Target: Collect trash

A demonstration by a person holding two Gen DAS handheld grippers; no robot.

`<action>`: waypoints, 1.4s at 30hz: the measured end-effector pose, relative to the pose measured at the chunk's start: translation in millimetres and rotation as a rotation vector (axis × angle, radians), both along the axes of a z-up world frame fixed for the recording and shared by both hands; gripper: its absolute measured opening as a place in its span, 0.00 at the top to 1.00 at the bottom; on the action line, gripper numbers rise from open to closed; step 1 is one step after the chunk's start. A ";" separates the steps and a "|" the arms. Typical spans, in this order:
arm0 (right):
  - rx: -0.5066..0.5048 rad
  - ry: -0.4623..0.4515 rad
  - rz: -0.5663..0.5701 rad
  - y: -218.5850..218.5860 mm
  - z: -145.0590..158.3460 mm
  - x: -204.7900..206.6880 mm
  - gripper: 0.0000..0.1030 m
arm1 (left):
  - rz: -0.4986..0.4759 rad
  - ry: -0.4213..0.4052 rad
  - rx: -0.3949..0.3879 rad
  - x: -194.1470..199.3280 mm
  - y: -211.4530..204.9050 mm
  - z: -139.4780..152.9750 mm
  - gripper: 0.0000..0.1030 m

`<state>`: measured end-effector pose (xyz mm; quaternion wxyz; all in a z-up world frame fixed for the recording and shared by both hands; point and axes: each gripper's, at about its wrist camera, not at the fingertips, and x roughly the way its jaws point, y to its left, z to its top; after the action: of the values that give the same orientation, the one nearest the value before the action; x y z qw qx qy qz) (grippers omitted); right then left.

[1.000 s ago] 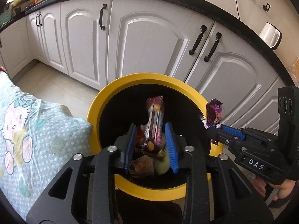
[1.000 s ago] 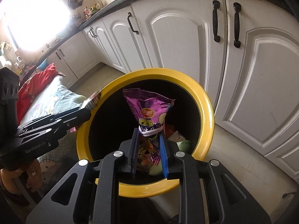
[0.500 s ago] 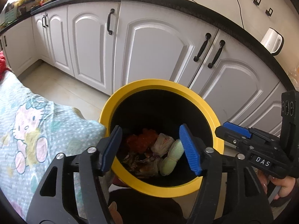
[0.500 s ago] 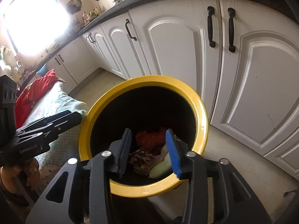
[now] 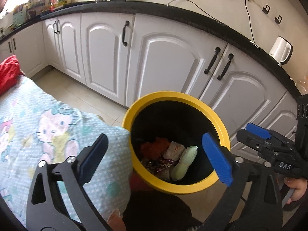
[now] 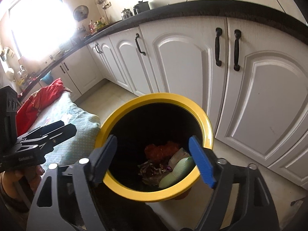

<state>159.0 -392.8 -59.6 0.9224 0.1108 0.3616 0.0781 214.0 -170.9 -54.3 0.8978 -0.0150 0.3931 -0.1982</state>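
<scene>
One yellow-rimmed bin (image 5: 221, 127), trash inside; two grippers' jaws opening, nothing between.

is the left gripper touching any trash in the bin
Apart. The left wrist view shows the left gripper empty, jaws opening, above the bin; the trash lies at its bottom.

**One bin, two tongs, a small heap of rubbish**

One yellow-rimmed bin (image 5: 221, 127) stands on the floor. Inside it lie one orange-red crumpled piece (image 5: 154, 148), one white wrapper (image 5: 175, 148), one pale green piece (image 5: 185, 161) and purple foil scraps (image 5: 163, 162) too tangled to count. Two tongs show: the left tongs (image 5: 154, 159) and the right tongs (image 6: 154, 157), each with two fingers, jaws opening, nothing between them. One white kettle (image 5: 281, 50) sits on the desk (image 5: 173, 11). One red cloth (image 6: 38, 100) lies on one patterned bedcover (image 5: 38, 127).
</scene>
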 end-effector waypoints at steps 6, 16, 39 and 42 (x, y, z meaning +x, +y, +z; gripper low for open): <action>-0.008 -0.034 -0.002 13.4 14.7 -16.2 0.11 | 0.034 -0.045 0.000 -16.3 20.8 17.5 0.11; -0.069 -0.097 0.022 48.7 31.3 -49.8 0.06 | 0.100 -0.122 0.015 -52.3 57.9 36.0 0.11; -0.196 -0.413 -0.074 105.7 38.0 -132.4 0.06 | 0.231 -0.342 0.044 -147.4 117.6 41.4 0.11; -0.202 -0.456 -0.095 108.0 39.3 -139.2 0.06 | 0.248 -0.380 0.034 -158.8 121.4 42.6 0.11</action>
<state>19.8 -284.8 -20.3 0.9892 0.0146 0.1444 0.0210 55.2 -49.5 -11.7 0.9733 -0.0102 0.2153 -0.0788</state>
